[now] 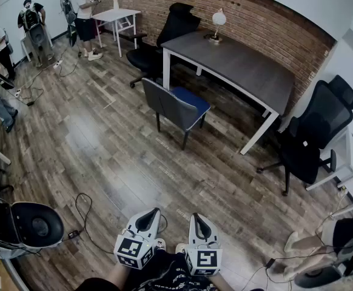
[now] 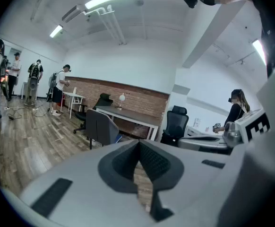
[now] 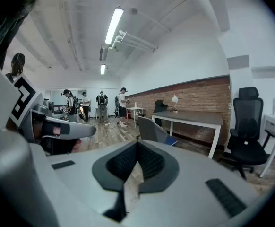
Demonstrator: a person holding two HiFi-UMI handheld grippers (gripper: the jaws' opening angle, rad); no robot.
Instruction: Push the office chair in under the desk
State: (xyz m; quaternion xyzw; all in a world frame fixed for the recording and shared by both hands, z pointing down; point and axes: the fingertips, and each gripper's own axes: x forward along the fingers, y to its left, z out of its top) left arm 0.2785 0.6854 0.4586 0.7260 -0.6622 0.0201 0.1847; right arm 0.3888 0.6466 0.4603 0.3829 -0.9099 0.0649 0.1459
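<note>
Office chair: grey back, blue seat (four plain legs); it stands on the wood floor just off the long near side of the desk, back toward the person, seat toward the desk and not under the top.
Desk: dark top on white legs along the brick wall, a round-shaded lamp at its far edge.
Other chairs: one black swivel chair at the desk's far short end, another well apart to the right.
Floor between: open boards up to the office chair; a cable loop lies left of the grippers.
People: several stand far off by a small white table.
Left gripper: low and close to the body, aimed forward and slightly down; jaws together, nothing between them.
Right gripper: just beside it, same aim; jaws likewise closed and empty.
</note>
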